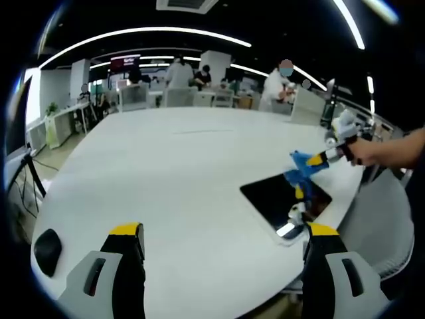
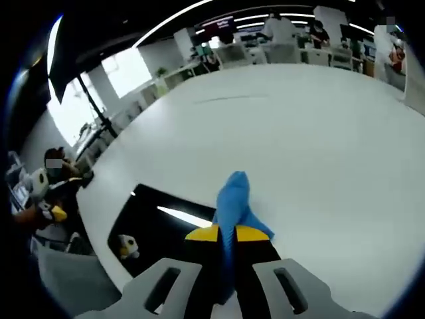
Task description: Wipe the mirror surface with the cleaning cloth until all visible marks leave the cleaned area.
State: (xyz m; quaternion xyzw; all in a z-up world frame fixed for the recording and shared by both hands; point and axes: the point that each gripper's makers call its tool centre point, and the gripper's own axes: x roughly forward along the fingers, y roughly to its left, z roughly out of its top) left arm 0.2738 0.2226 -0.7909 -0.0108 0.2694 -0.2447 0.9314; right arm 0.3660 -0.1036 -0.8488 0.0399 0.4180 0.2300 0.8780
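Note:
A dark rectangular mirror [image 1: 282, 199] lies flat near the white table's right edge and reflects a ceiling light strip. In the right gripper view the mirror [image 2: 156, 229] sits left of my jaws. My right gripper [image 2: 226, 234] is shut on a blue cleaning cloth [image 2: 234, 199], whose free end hangs over the mirror's edge. In the left gripper view, a hand carries that right gripper [image 1: 317, 159] in from the right, and the cloth [image 1: 302, 169] hangs at the mirror's far side. My left gripper [image 1: 224, 232] stands open above the table, short of the mirror, with nothing in it.
The round white table [image 1: 172, 166] stretches far and left. A black rounded object [image 1: 46, 249] lies near its left front edge. A grey chair [image 1: 385, 219] stands at the table's right edge. Desks and people fill the background.

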